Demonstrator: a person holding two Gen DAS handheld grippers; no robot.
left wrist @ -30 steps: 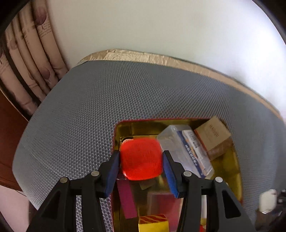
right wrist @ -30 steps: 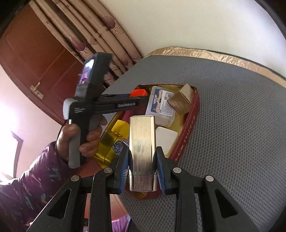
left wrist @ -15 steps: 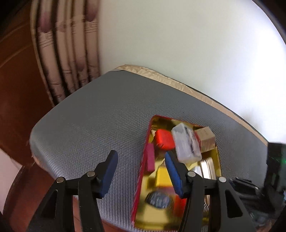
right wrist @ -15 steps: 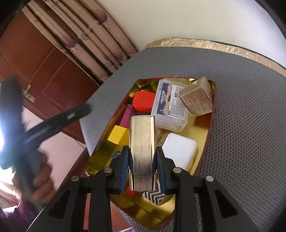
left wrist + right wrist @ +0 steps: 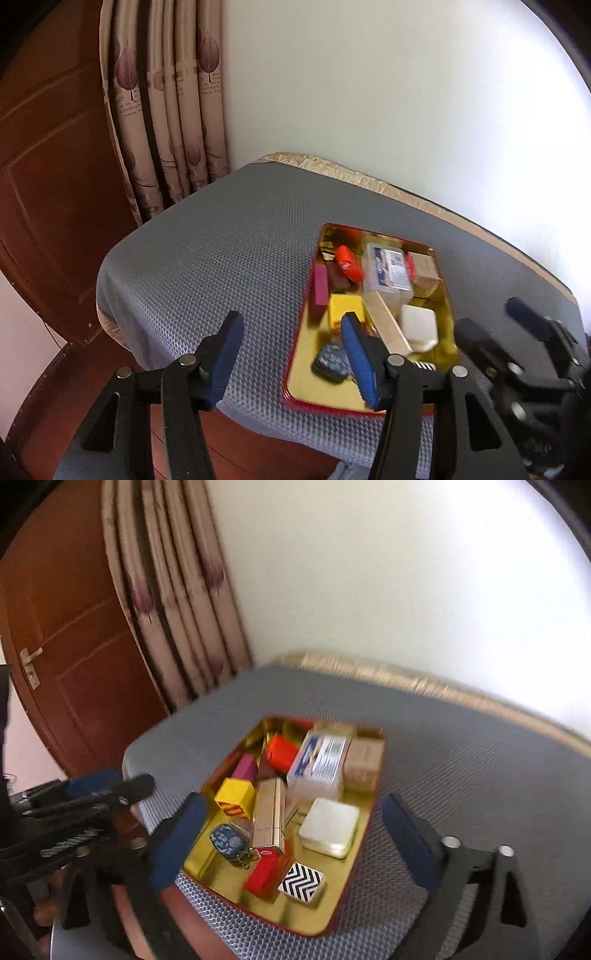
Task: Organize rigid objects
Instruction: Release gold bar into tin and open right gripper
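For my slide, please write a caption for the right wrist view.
Open right tool above a gold tray of small boxes, ribbed gold case released inside.

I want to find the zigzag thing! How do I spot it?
Look at the gold tray on the grey table. Go to the tray's near end, by the red box. The zigzag tin lies flat right of it, small and square, the only thing with black and white stripes.
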